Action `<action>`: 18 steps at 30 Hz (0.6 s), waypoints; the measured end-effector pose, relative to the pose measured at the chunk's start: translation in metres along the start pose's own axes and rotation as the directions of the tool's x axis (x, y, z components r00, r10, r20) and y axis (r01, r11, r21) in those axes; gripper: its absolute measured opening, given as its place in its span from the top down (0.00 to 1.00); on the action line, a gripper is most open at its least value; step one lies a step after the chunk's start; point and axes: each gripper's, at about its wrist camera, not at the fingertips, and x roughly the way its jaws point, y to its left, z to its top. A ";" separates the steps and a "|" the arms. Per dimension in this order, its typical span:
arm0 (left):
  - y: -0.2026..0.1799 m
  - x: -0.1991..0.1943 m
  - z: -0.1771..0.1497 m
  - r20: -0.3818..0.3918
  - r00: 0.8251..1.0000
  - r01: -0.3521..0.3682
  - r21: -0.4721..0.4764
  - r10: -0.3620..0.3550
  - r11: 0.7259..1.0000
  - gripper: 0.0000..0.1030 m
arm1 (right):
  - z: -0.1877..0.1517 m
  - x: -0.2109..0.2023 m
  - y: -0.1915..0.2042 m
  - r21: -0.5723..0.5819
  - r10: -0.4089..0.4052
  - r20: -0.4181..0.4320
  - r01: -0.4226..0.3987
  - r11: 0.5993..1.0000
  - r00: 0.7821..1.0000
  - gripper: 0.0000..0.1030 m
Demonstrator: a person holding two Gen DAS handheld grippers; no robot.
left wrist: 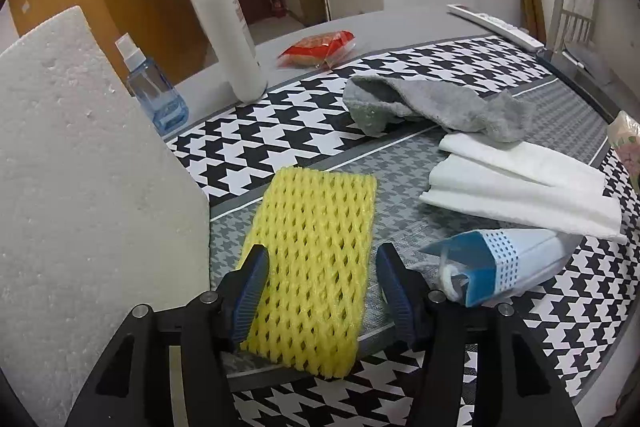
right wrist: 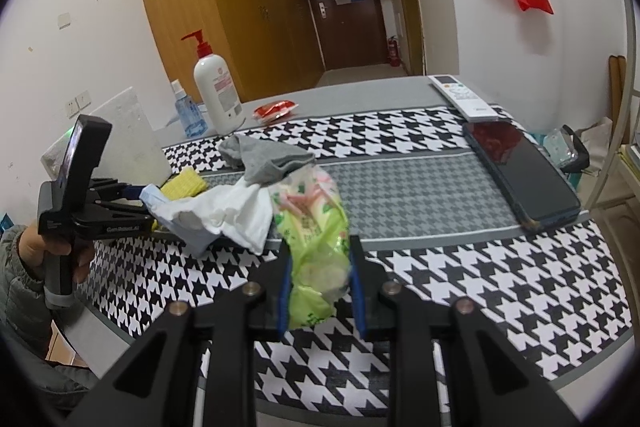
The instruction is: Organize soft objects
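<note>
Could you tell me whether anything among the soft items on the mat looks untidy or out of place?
Yes: the grey cloth lies crumpled, overlapping the loosely folded white cloth. The yellow foam net lies flat.

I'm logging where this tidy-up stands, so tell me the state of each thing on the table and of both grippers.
Left gripper: open, astride the net.
Yellow foam net: flat on the mat, released.
Right gripper: shut on the bag.
Green plastic bag: crumpled, held.
Grey cloth: bunched up.
White cloth: loosely folded.
Face mask: folded.
Pump bottle: upright.
Spray bottle: upright, capped.
</note>
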 end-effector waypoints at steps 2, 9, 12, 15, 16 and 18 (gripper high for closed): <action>0.004 0.001 0.000 -0.004 1.000 0.023 -0.026 -0.023 0.999 0.44 | 0.001 0.000 0.000 0.002 0.001 0.001 -0.001 1.000 1.000 0.73; 0.004 -0.001 -0.002 0.005 1.000 0.001 -0.041 -0.001 0.999 0.72 | 0.000 0.000 0.001 0.004 -0.007 0.003 0.007 1.000 1.000 0.73; 0.006 -0.002 -0.003 0.020 1.000 0.005 -0.045 -0.004 0.999 0.77 | 0.000 -0.002 0.001 0.009 -0.007 0.005 0.007 1.000 1.000 0.73; 0.010 -0.009 -0.005 0.058 0.998 -0.006 -0.063 0.009 0.998 0.91 | -0.001 -0.003 0.003 0.004 -0.014 0.002 0.014 1.000 1.000 0.73; 0.011 -0.011 -0.005 0.069 0.997 -0.011 -0.067 0.016 0.998 0.91 | -0.002 -0.003 0.003 0.005 -0.015 0.001 0.015 1.000 1.000 0.73; 0.013 -0.015 -0.006 0.086 0.996 -0.001 -0.075 0.007 0.997 0.91 | -0.002 -0.005 0.004 0.009 -0.014 0.006 0.014 1.000 1.000 0.73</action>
